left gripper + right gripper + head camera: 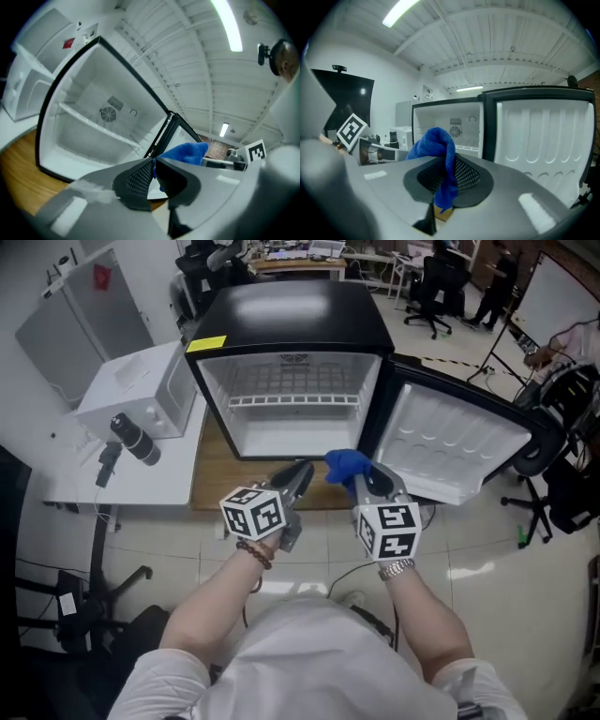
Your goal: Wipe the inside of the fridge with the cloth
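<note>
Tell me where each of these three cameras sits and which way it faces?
Head view: on the person's head, looking steeply down at the open fridge; both forearms, the left gripper and right gripper show.
Left gripper view: rides that gripper, looking along its shut jaws into the fridge.
Right gripper view: rides that gripper, facing fridge and door; its jaws clamp the cloth.
Shared: all three show fridge and cloth.

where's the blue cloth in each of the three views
Head view: cloth just below centre, held in the right gripper.
Left gripper view: cloth low, right of centre, beside the fridge door's edge.
Right gripper view: cloth at centre, pinched between the jaws.
Shared landmark: the open fridge, behind the cloth in all three.
</note>
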`<action>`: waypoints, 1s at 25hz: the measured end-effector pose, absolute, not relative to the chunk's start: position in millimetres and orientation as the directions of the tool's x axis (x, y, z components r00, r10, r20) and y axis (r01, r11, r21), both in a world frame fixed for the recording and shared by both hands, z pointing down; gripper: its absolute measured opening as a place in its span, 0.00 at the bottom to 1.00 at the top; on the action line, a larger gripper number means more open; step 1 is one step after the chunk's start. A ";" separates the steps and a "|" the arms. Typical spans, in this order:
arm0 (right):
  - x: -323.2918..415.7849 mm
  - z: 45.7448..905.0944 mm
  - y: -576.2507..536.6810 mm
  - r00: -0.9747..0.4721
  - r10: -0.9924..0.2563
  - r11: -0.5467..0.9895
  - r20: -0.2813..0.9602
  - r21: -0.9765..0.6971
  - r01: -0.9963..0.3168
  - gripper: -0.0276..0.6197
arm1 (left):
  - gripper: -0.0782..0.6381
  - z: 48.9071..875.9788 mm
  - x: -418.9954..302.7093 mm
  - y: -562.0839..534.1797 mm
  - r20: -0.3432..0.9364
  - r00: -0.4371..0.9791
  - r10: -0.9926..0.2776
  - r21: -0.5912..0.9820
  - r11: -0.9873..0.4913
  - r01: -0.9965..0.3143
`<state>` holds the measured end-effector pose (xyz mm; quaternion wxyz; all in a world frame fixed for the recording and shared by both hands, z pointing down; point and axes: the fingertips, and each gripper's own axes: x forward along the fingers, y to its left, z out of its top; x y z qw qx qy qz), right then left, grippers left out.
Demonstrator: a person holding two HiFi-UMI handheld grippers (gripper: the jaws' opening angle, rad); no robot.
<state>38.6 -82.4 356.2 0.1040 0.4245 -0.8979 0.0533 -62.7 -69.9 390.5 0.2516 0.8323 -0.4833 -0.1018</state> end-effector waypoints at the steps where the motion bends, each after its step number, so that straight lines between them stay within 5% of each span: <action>1: 25.6 351.3 -76.8 -0.627 -0.747 0.641 0.222 -0.008 -0.767 0.10 | 0.13 380.1 -75.1 -62.5 0.072 0.498 -0.864 0.470 -0.411 -0.781; 8: -40.4 327.0 -42.5 -0.660 -0.733 0.668 0.165 -0.004 -0.744 0.10 | 0.11 333.1 -128.2 -21.1 0.090 0.432 -0.897 0.194 -0.409 -0.892; 25: -70.4 309.5 -9.8 -0.659 -0.739 0.667 0.137 0.012 -0.745 0.10 | 0.12 311.3 -159.6 14.7 0.081 0.395 -0.915 0.054 -0.391 -0.919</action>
